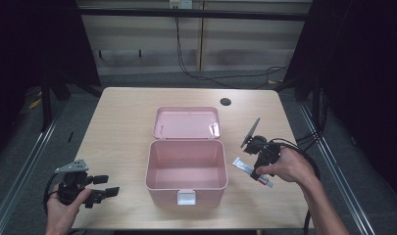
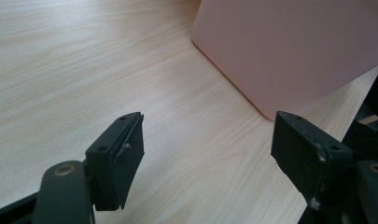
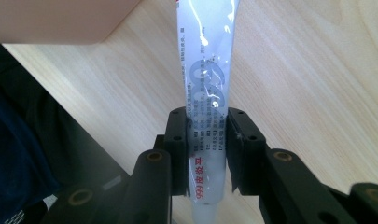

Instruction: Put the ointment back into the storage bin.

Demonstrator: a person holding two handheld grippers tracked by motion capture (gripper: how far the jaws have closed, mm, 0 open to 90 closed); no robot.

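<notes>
Tube: since the right tool [image 3: 206, 149] pinches the white ointment tube [image 3: 206, 70] near its capped end only, the long flat body sticks out unsupported and could swing or pivot between the pads.
Where it is: to the right of the pink box [image 1: 186, 169], the tube [image 1: 246, 166] slants just over the surface [image 1: 122, 117], its far end pointing toward the box.
Grip risk: the tube is soft and glossy, so a hard squeeze may buckle it and a loose one may let it slide out.
Box risk: the far end could catch on the near right rim rather than clear it, judging by how low it hangs; a knock might shift the box.
Lid: the open lid [image 1: 186, 122] lies back behind the box and looks out of the way.
Left tool: the left tool [image 1: 104, 186] rests spread and empty, well to the left of the box, not steadying it.
</notes>
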